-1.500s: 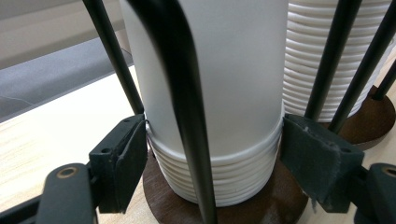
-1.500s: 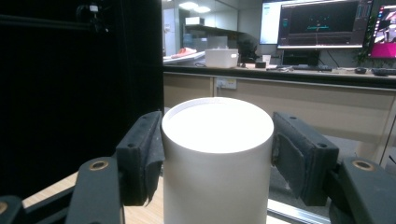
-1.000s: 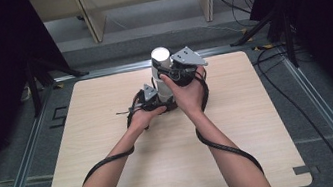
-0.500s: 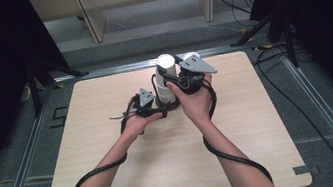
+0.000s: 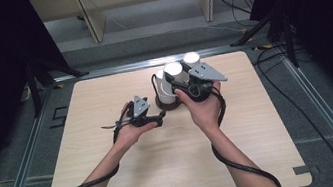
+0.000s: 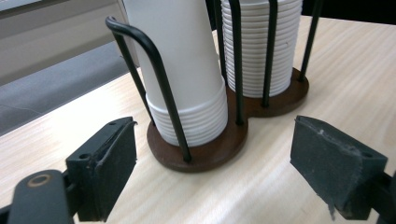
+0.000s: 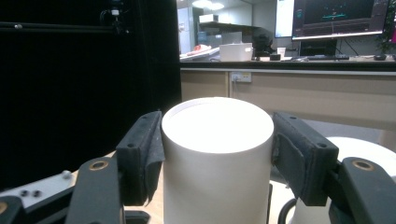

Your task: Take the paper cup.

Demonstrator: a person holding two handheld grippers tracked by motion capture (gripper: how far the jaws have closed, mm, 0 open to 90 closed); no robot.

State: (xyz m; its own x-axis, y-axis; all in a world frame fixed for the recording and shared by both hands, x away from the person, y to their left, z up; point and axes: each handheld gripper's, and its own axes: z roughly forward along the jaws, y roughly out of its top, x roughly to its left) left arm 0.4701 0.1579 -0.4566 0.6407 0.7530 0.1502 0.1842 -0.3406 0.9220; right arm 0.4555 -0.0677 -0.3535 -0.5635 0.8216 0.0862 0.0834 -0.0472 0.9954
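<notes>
Wooden table [image 5: 118, 182], cup holder [image 6: 201, 154] with white stacks, right gripper [image 7: 217, 154] clamping top cup [image 7: 217, 154] — left gripper [image 6: 212, 154] spread wide, empty.

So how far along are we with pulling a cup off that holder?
Done: the right claw is clamped on the top paper cup. In hand: lifting it, though whether it has cleared the stack is unclear. Left: pulling it free of the wire holder; the left claw waits open by the base.

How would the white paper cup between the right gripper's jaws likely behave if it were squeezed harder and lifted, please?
The cup looks thin-walled, so it would probably dent under a firm squeeze. It is likely very light. Nested in the stack inside the wire holder, it may drag a neighbour up.
</notes>
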